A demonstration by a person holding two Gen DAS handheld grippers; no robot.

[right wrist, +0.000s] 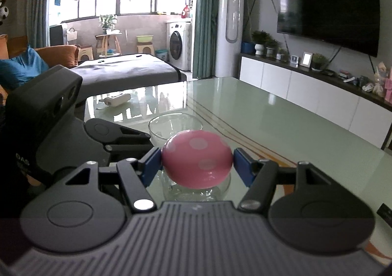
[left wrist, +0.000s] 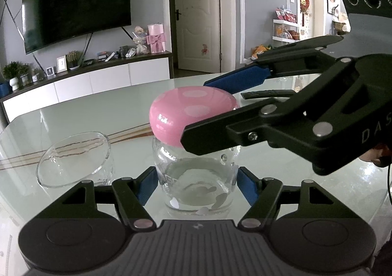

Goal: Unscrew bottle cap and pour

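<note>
A clear glass bottle (left wrist: 196,185) with some water in it stands upright on the glass table (left wrist: 73,109). It has a round pink cap (left wrist: 186,114) with pale dots. My left gripper (left wrist: 196,182) is shut on the bottle's body, a blue pad on each side. My right gripper (right wrist: 197,163) is shut on the pink cap (right wrist: 197,158), its blue pads touching both sides; in the left wrist view it reaches in from the right (left wrist: 215,114). The bottle's glass (right wrist: 196,190) shows under the cap. A clear glass bowl (left wrist: 73,158) stands left of the bottle.
The bowl also shows behind the cap in the right wrist view (right wrist: 175,126). A black remote (left wrist: 267,93) lies on the table behind the bottle. A white device (right wrist: 116,100) lies at the table's far end. A white TV cabinet (left wrist: 98,80) runs along the wall.
</note>
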